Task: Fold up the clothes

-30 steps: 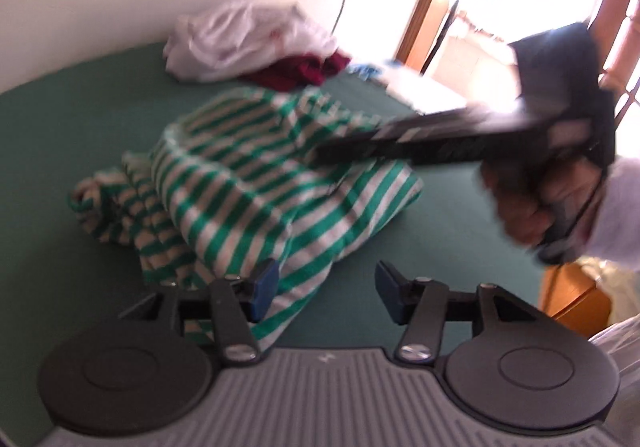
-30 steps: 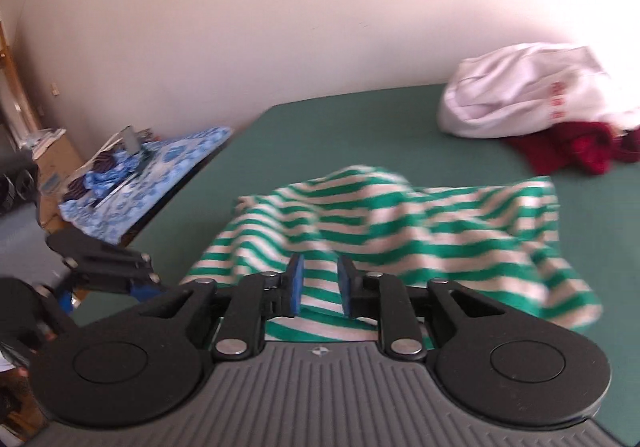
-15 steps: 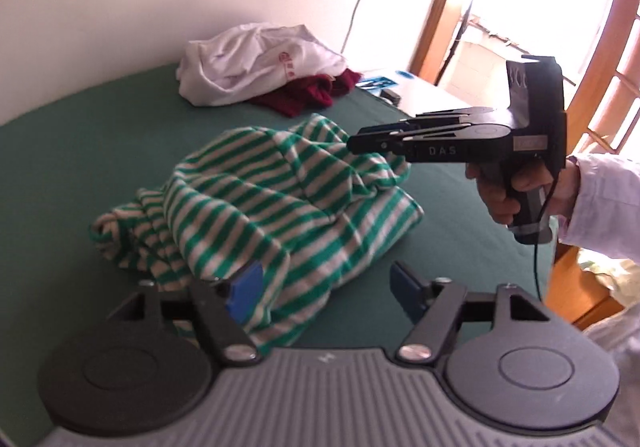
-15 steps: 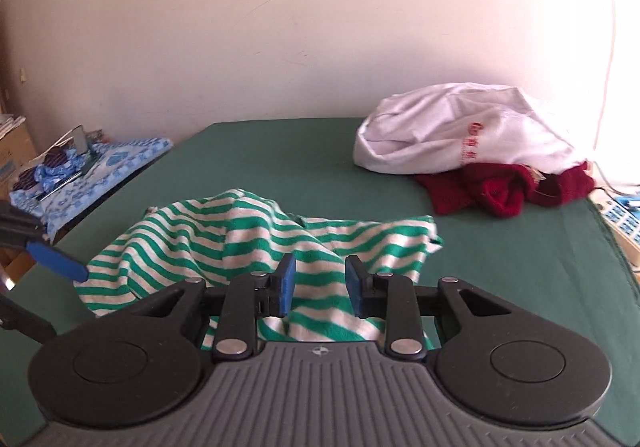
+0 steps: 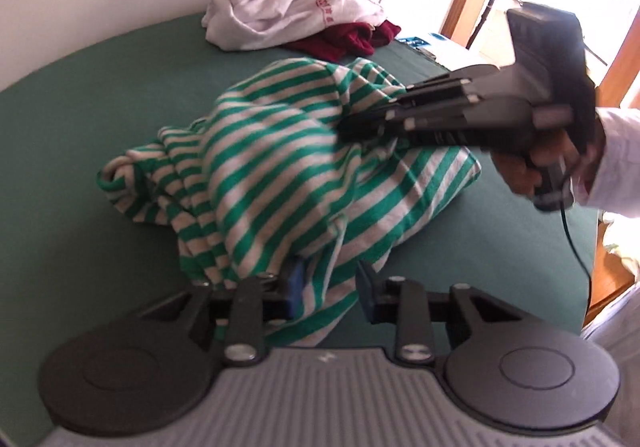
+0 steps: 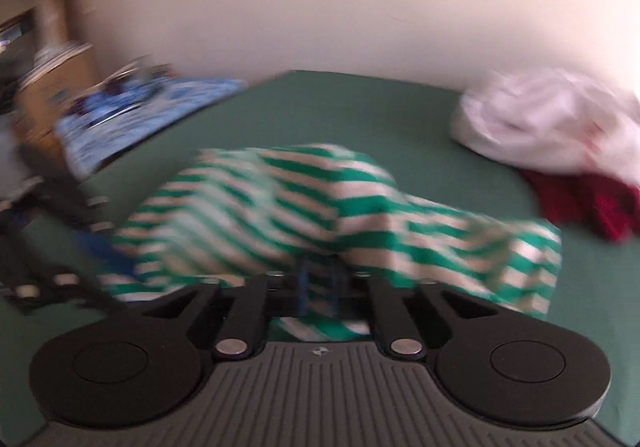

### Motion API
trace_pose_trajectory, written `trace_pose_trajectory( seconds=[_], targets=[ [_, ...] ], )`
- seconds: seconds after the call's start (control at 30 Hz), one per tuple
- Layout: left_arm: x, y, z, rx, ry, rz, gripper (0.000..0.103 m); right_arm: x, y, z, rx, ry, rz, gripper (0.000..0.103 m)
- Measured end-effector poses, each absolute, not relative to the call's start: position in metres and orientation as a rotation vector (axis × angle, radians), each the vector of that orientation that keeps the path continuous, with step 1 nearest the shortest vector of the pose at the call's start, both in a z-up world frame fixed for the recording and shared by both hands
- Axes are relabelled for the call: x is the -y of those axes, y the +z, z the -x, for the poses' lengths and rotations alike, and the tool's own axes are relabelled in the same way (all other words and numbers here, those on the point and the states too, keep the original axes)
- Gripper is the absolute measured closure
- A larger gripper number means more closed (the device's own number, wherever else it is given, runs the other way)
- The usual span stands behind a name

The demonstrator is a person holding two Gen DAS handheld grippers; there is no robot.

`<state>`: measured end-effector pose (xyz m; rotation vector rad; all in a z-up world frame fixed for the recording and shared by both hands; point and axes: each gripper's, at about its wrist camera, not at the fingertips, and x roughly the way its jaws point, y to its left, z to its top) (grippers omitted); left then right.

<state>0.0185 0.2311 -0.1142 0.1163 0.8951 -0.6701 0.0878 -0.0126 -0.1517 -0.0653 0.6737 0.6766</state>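
Jaws of both grippers angle downward: right point(image 6: 319, 289) clenched on striped shirt point(image 5: 280, 167), left point(image 5: 329, 289) closing around it.

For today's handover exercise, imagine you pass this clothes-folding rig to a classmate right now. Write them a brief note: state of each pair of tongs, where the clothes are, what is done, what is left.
Left tongs: jaws closing, the near edge of the striped shirt between them, not yet clamped.
Right tongs: shut on a bunch of the same shirt at its far side.
Clothes: the striped shirt lies crumpled mid-way on the green bed; a white top and a dark red garment are heaped by the wall.
Done: nothing folded yet.
Left: spread the striped shirt flat, fold it, then the other two.
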Motion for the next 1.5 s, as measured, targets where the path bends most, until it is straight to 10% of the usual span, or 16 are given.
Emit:
trace_pose_trajectory(
  seconds=[0.2,0.3,0.4,0.5,0.97,1.03,1.5],
  targets=[
    [-0.232,-0.11,-0.023,-0.927,-0.685,-0.125,0.076,0.011,-0.147,-0.082,-0.667,0.691,0.075,0.103],
    [-0.225,-0.092,-0.02,-0.933,-0.701,-0.186,0.071,0.043,-0.123,-0.065,-0.575,0.678,-0.072,0.085],
    [-0.221,-0.06,-0.011,-0.866,-0.753,-0.218,0.04,0.078,-0.11,-0.057,-0.57,0.564,-0.185,0.06],
    [-0.214,-0.031,-0.021,-0.784,-0.793,-0.226,0.028,0.097,-0.114,-0.053,-0.619,0.537,-0.222,0.061],
    [-0.116,-0.033,-0.145,-0.942,-0.974,-0.503,0.031,0.056,-0.141,-0.095,-0.633,0.666,-0.295,0.083],
    [-0.112,-0.036,-0.151,-0.964,-0.986,-0.485,0.031,0.052,-0.143,-0.1,-0.642,0.667,-0.282,0.101],
    [-0.084,-0.054,-0.089,-0.781,-1.12,-1.144,0.029,0.02,-0.117,-0.02,-0.378,0.877,0.178,0.101]
  ],
)
